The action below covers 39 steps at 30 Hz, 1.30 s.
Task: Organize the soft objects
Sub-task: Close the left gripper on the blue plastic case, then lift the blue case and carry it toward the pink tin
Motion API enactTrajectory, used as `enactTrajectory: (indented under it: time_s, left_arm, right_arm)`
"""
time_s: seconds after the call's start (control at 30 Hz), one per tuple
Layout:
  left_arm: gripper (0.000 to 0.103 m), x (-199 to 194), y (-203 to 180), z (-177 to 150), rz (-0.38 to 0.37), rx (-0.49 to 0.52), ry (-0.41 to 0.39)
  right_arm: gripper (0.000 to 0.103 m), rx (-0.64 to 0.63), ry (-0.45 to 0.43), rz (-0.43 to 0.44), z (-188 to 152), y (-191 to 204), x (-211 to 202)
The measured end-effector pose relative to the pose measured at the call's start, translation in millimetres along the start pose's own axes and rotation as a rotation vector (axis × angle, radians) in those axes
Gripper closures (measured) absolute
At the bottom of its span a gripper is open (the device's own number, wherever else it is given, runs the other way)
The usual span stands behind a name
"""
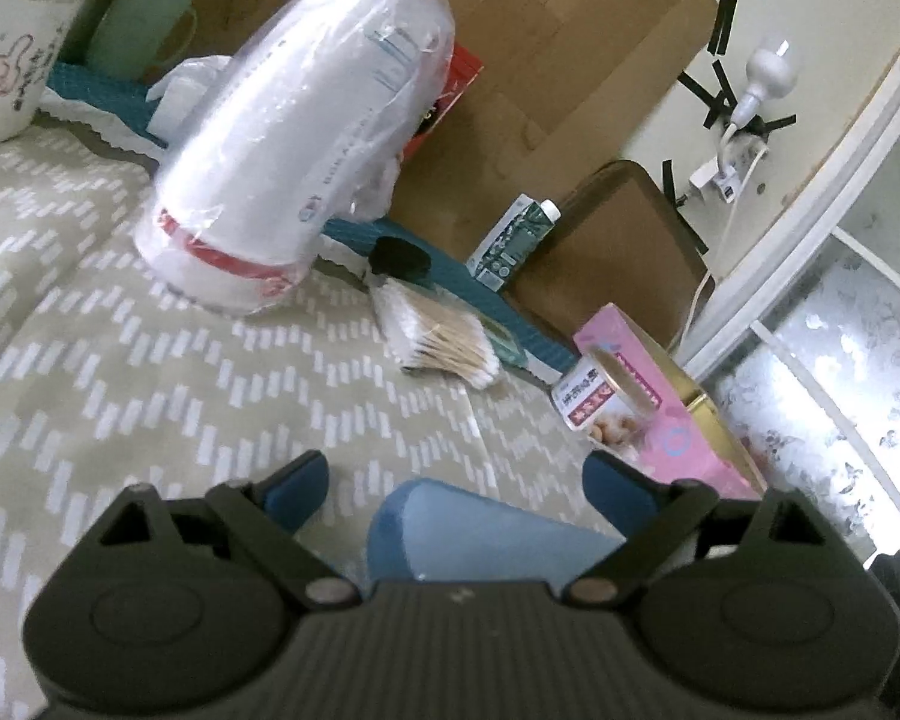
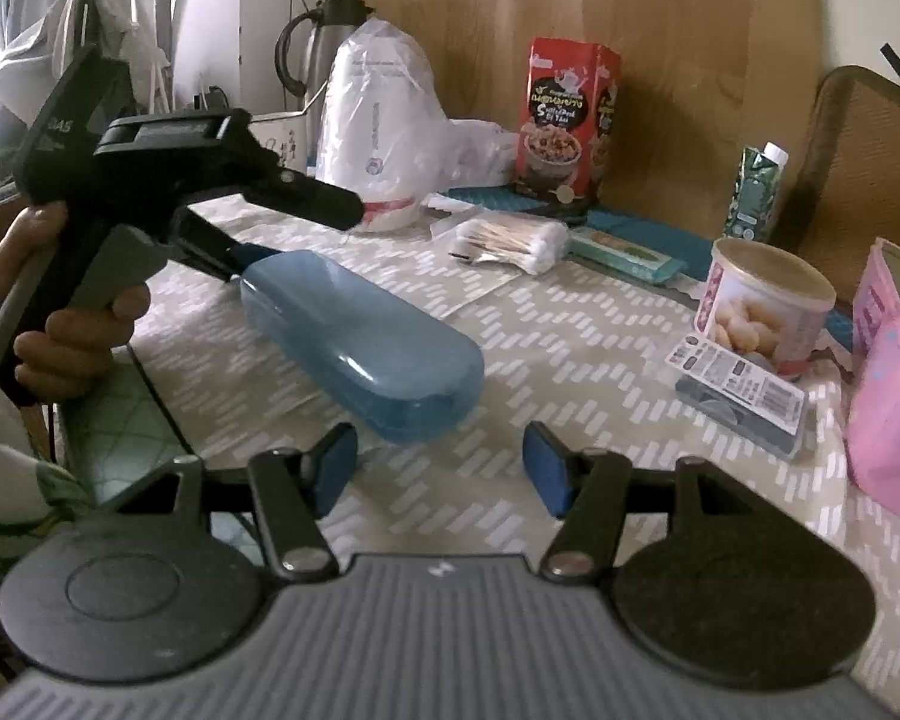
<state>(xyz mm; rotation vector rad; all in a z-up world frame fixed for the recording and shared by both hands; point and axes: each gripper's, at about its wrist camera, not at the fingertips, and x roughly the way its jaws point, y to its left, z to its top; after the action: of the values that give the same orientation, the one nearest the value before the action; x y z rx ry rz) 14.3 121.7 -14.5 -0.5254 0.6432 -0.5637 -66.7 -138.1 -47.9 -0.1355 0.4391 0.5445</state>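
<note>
- My left gripper (image 1: 456,492) stands spread wide, its blue pads either side of the blue case (image 2: 360,336) without pressing on it; the case's rounded end shows between them in the left wrist view
- In the right wrist view that gripper reaches over the far end of the case, and a hand (image 2: 72,330) grips its handle at the table's left edge
- My right gripper (image 2: 441,468) is spread too, nothing between its pads, just short of the near end of the case
- The case lies flat and closed on the patterned tablecloth (image 2: 570,372), near the left edge, running diagonally toward me
- A bagged stack of white cups (image 1: 288,138) leans toward the back edge, a bundle of cotton swabs (image 1: 444,336) beside it
- Toward the right edge stand a round snack tub (image 2: 762,306) and a pink box (image 2: 888,390), with a small flat packet (image 2: 744,396) lying in front of the tub
- A red snack bag (image 2: 570,120) and a drink carton (image 2: 756,192) stand upright along the back edge
</note>
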Motion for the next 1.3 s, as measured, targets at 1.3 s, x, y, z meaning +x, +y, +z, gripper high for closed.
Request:
enactTrajectory:
  time_s: [1.3]
  left_arm:
    - [0.016, 84.3, -174.7, 23.0, -0.013, 0.389, 0.050]
  right_arm:
    - [0.034, -0.014, -0.146, -0.102, 10.2, -54.1, -37.5]
